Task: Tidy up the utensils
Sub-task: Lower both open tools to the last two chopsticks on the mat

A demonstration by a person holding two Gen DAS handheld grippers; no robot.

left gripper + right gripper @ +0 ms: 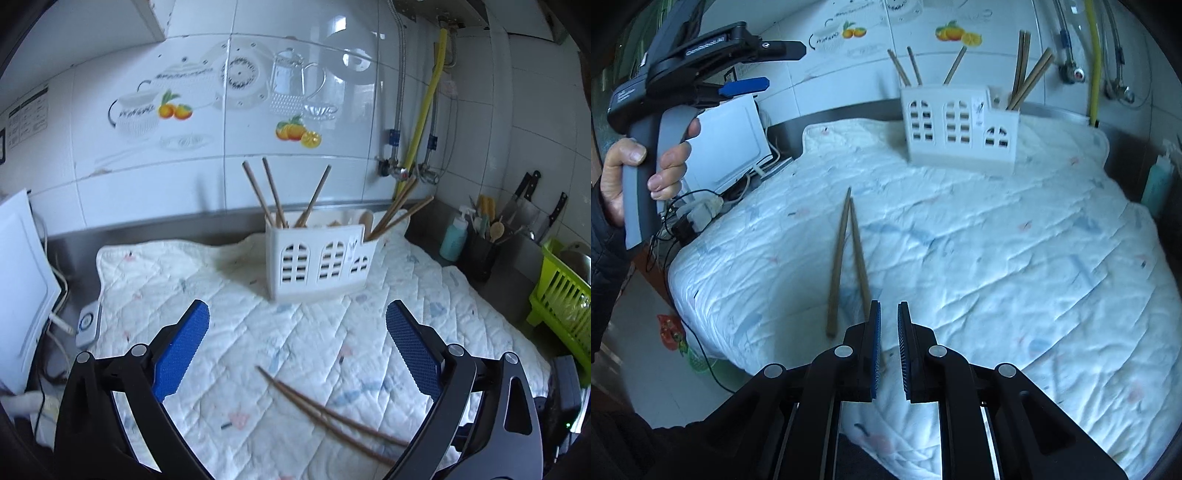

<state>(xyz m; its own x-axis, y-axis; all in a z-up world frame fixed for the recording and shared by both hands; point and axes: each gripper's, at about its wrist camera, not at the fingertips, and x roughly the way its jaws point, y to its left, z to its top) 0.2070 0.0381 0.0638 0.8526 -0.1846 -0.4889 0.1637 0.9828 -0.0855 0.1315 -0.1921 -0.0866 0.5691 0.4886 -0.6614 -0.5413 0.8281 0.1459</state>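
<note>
Steel counter along tiled wall, mostly covered by white quilted cloth with pale prints. On the cloth: white utensil holder at the back, upright; two brown chopsticks loose near the front, tips close, splaying apart. Green rack on counter at right.

Left tool agape, right tool closed
</note>
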